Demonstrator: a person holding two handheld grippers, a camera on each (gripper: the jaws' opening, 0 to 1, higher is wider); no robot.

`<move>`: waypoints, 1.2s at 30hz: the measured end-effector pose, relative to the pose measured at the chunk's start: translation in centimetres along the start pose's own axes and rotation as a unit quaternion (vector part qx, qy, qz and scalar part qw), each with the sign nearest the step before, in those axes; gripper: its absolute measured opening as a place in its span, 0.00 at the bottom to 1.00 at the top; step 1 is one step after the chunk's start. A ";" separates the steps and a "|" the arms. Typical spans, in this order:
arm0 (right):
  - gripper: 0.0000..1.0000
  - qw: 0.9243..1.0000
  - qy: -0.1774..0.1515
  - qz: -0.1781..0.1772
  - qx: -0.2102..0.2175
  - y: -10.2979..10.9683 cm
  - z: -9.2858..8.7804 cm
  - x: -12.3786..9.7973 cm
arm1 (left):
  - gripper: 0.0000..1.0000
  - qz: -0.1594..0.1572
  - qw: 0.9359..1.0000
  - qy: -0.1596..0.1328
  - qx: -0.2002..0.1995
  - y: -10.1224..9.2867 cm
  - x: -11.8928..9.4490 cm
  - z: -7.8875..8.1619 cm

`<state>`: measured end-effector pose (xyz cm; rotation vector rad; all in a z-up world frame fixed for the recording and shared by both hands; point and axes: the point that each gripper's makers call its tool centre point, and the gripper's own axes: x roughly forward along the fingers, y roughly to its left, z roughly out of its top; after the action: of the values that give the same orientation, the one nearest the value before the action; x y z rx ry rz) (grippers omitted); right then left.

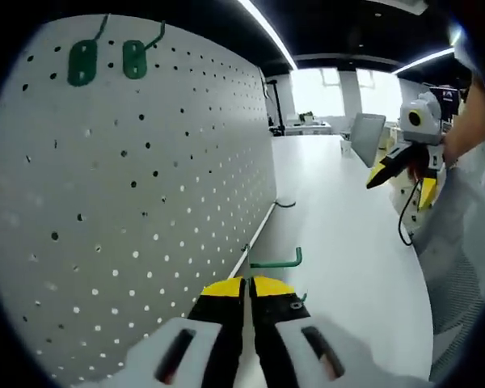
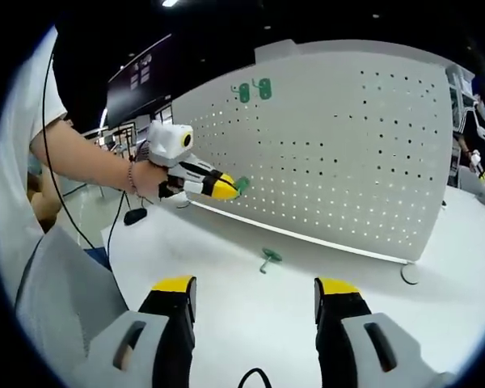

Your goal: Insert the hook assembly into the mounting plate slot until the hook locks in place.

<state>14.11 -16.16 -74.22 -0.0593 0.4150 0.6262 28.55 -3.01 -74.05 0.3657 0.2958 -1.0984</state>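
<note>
Yellow-tipped left gripper point(image 1: 248, 293) sits right at the bottom of the left gripper view, fingers clenched, and it looks like they're pinching the green hook point(image 1: 279, 261), though the actual contact is hidden behind the tips so I'm hedging a bit. Its shaft runs across toward 3 o'clock and ends in an upturned tip. The white pegboard point(image 1: 129, 210) is the mounting plate; its face fills the 9 to 11 o'clock side, just beside the hook, so the left hand is clearly the nearer one.

Over in the right gripper view, the right gripper point(image 2: 256, 303) has its fingers spread wide with nothing between them. A second green hook point(image 2: 268, 258) lies loose on the white surface point(image 2: 226, 259) at 12 o'clock from them. Two green hooks point(image 2: 255, 89) are already hung near the board's top.
</note>
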 end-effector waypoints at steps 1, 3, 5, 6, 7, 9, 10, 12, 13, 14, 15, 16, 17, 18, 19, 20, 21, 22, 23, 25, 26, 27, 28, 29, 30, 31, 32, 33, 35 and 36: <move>0.57 1.000 0.004 -0.001 -0.006 0.0 -0.1 0.0 | 0.02 0.003 1.000 -0.006 -0.004 0.0 -0.1 0.3; 0.57 1.000 0.004 0.001 0.002 0.1 -0.2 0.0 | 0.02 0.004 1.000 -0.009 -0.007 -0.2 -0.3 0.4; 0.57 1.000 0.002 -0.001 -0.002 0.0 -0.1 0.0 | 0.02 0.006 1.000 -0.013 -0.008 -0.4 -0.4 0.6; 0.57 1.000 0.003 0.000 -0.002 0.1 -0.1 0.0 | 0.02 0.007 1.000 -0.015 -0.009 -0.5 -0.5 0.7; 0.57 1.000 0.004 0.001 -0.002 0.2 -0.1 0.0 | 0.02 0.008 1.000 -0.018 -0.011 -0.6 -0.6 0.8; 0.57 1.000 0.003 0.000 -0.004 0.1 0.0 0.0 | 0.02 0.012 1.000 -0.023 -0.015 -0.7 -0.8 1.1; 0.57 1.000 0.003 0.000 -0.004 0.2 0.0 0.0 | 0.02 0.014 0.999 -0.024 -0.016 -0.8 -0.9 1.1; 0.57 1.000 0.000 0.000 -0.003 0.2 0.1 0.0 | 0.02 0.015 0.999 -0.023 -0.016 -1.0 -1.1 0.9; 0.57 1.000 -0.001 0.000 -0.003 0.2 0.1 -0.1 | 0.02 0.016 0.999 -0.024 -0.019 -1.1 -1.2 0.9; 0.57 1.000 -0.002 0.000 -0.002 0.2 0.1 -0.1 | 0.02 0.017 0.999 -0.026 -0.022 -1.2 -1.4 1.0; 0.57 1.000 -0.003 0.000 -0.001 0.2 0.1 -0.1 | 0.02 0.019 0.999 -0.027 -0.023 -1.2 -1.5 1.0; 0.57 1.000 -0.005 -0.001 0.000 0.2 0.2 -0.1 | 0.02 0.020 0.999 -0.031 -0.027 -1.3 -1.7 1.0; 0.57 1.000 -0.007 -0.001 0.001 0.2 0.3 -0.1 | 0.02 0.022 0.999 -0.033 -0.028 -1.2 -1.9 1.0; 0.57 1.000 -0.009 0.000 0.005 0.2 0.3 -0.1 | 0.02 0.024 0.999 -0.033 -0.028 -1.2 -2.0 1.0; 0.57 1.000 -0.010 0.000 0.006 0.2 0.3 -0.1 | 0.02 0.026 0.999 -0.034 -0.031 -1.3 -2.1 1.0; 0.57 1.000 -0.013 0.001 0.008 0.3 0.4 -0.1 | 0.02 0.027 0.998 -0.036 -0.034 -1.3 -2.3 1.0; 0.57 1.000 -0.014 0.002 0.007 0.4 0.4 -0.1 | 0.02 0.029 0.998 -0.038 -0.036 -1.4 -2.5 1.0; 0.57 1.000 -0.014 0.003 0.007 0.4 0.4 -0.1 | 0.02 0.030 0.998 -0.039 -0.037 -1.5 -2.6 1.0; 0.57 1.000 -0.015 0.005 0.008 0.5 0.4 -0.1 | 0.02 0.032 0.998 -0.042 -0.039 -1.5 -2.8 1.1; 0.57 1.000 -0.017 0.006 0.009 0.6 0.5 -0.1 | 0.02 0.033 0.998 -0.046 -0.041 -1.6 -3.0 1.3; 0.57 1.000 -0.019 0.007 0.010 0.7 0.6 -0.1 | 0.02 0.035 0.997 -0.050 -0.042 -1.6 -3.1 1.5; 0.57 1.000 -0.020 0.008 0.012 0.7 0.6 -0.1 | 0.02 0.037 0.997 -0.053 -0.044 -1.6 -3.3 1.6; 0.57 1.000 -0.022 0.008 0.012 0.8 0.7 -0.1 | 0.02 0.037 0.997 -0.054 -0.045 -1.7 -3.4 1.7; 0.57 1.000 -0.022 0.008 0.013 0.8 0.7 -0.1 | 0.02 0.037 0.996 -0.058 -0.047 -1.7 -3.6 1.9; 0.57 1.000 -0.024 0.010 0.014 0.8 0.7 0.0 | 0.02 0.040 0.996 -0.063 -0.050 -1.7 -3.8 2.2; 0.57 1.000 -0.025 0.011 0.016 0.9 0.8 0.0 | 0.02 0.044 0.996 -0.065 -0.050 -1.7 -3.9 2.4; 0.57 0.999 -0.027 0.011 0.017 0.9 0.9 0.0 | 0.02 0.046 0.995 -0.071 -0.053 -1.7 -4.2 2.7; 0.57 0.999 -0.029 0.011 0.018 0.9 1.0 0.0 | 0.02 0.048 0.994 -0.076 -0.055 -1.8 -4.4 3.0; 0.57 0.999 -0.031 0.012 0.018 1.0 1.2 0.0 | 0.02 0.051 0.994 -0.079 -0.055 -1.9 -4.7 3.2; 0.57 0.999 -0.033 0.013 0.018 1.1 1.3 0.1 | 0.02 0.052 0.993 -0.084 -0.057 -2.0 -4.9 3.4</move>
<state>13.98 -15.03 -72.98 0.0002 0.3643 0.6443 24.85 -1.32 -69.27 0.1837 0.1875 -0.9982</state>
